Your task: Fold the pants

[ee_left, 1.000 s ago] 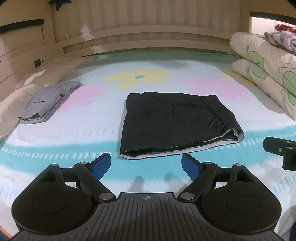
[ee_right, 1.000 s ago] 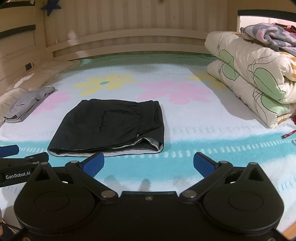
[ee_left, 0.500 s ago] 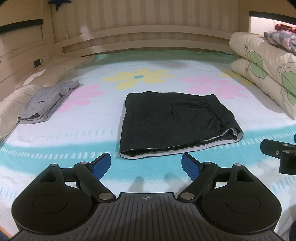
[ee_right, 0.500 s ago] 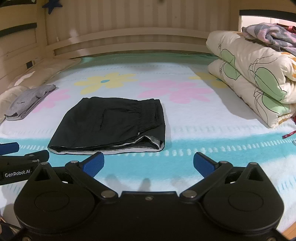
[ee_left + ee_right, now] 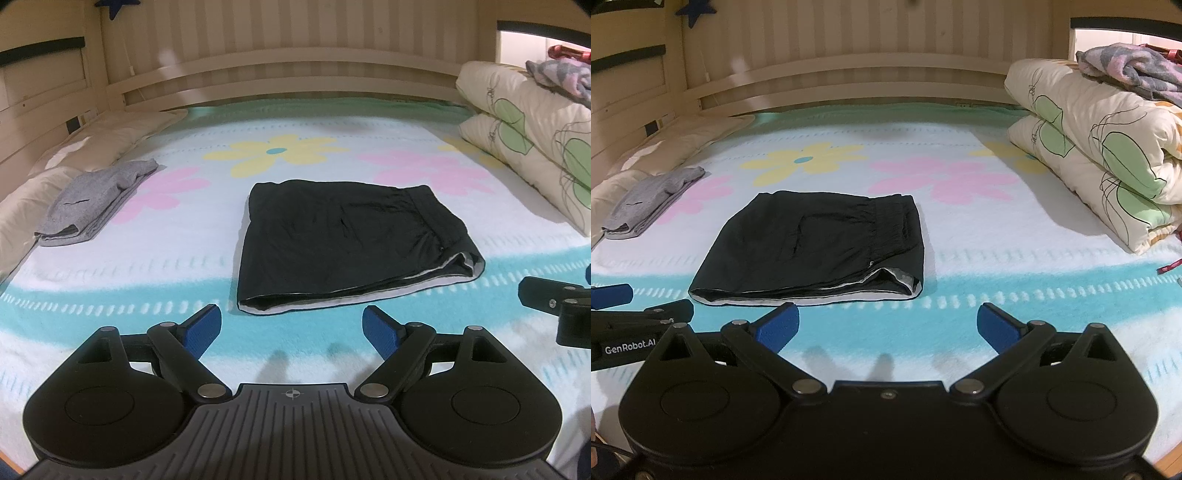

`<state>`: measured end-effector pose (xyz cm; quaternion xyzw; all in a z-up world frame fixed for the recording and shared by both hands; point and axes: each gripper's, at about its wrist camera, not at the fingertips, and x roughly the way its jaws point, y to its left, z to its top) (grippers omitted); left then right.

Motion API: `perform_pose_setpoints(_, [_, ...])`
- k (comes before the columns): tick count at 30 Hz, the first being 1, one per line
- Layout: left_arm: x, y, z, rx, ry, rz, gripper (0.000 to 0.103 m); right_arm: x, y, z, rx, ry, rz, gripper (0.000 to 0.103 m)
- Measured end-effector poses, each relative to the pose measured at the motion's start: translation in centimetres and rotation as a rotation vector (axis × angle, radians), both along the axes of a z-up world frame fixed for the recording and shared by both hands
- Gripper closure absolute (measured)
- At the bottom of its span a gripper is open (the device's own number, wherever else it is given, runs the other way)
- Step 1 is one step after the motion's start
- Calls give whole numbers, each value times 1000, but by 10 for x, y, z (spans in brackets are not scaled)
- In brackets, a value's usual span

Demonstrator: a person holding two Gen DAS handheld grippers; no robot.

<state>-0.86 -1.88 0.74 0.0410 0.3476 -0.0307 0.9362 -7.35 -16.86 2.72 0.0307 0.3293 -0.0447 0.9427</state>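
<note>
A pair of black shorts (image 5: 351, 243) lies folded flat at the centre of a bed (image 5: 147, 273) covered by a flower-print blanket in white, turquoise, pink and yellow. The shorts' pale lining shows along the near hem, and the gathered waistband sits toward the right of the frame. In the foreground of the left wrist view, the left tool (image 5: 291, 328) hovers just short of the near hem, its blue-padded fingers (image 5: 201, 328) spread wide and holding nothing. The right tool (image 5: 888, 325), seen from its own camera, hangs likewise released over the turquoise band of the blanket, slightly right of the shorts (image 5: 820, 243), and touches no cloth. A folded grey garment (image 5: 94, 199) rests at the left of the frame, well apart from the shorts and beside a cream pillow (image 5: 107, 136). At the upper right, a folded floral quilt (image 5: 1100, 147) is stacked against the bed's edge with a rumpled pink-and-grey blanket (image 5: 1130, 70) on top. A slatted wooden bed rail (image 5: 295, 77) runs across the background.
</note>
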Motion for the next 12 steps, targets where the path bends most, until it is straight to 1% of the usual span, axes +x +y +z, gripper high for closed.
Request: perform_pose_setpoints(12, [0, 3, -1, 5, -9, 5, 20, 0, 0, -3, 1, 5, 7, 0])
